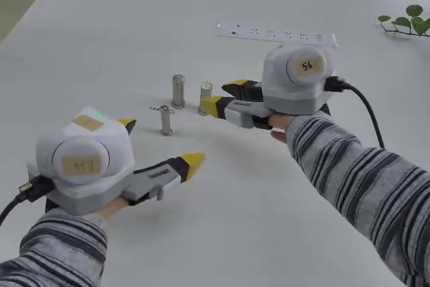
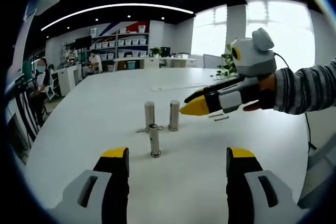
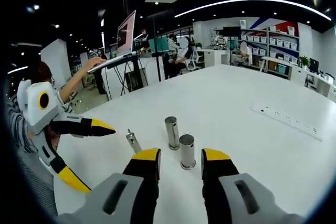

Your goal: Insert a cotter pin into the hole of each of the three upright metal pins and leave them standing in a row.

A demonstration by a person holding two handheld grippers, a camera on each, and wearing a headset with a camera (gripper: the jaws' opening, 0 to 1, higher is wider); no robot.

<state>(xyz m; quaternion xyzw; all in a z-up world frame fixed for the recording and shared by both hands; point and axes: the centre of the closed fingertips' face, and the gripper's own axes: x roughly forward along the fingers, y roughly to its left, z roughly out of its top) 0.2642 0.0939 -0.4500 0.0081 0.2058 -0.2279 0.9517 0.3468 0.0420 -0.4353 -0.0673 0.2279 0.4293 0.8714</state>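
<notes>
Three metal pins (image 1: 178, 91) (image 1: 205, 97) (image 1: 166, 120) stand, one holding a cotter pin (image 1: 160, 108); both hand-held grippers (image 1: 161, 141) (image 1: 220, 95) gape.

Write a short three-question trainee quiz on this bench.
1. True or false: all three metal pins stand upright.
2. The right gripper is: A) shut on a pin; B) open, holding nothing; C) shut and empty.
3. Fill in: the cotter pin sits in the pin nearest the ____ gripper.
Key: 1 true; 2 B; 3 left gripper.
</notes>
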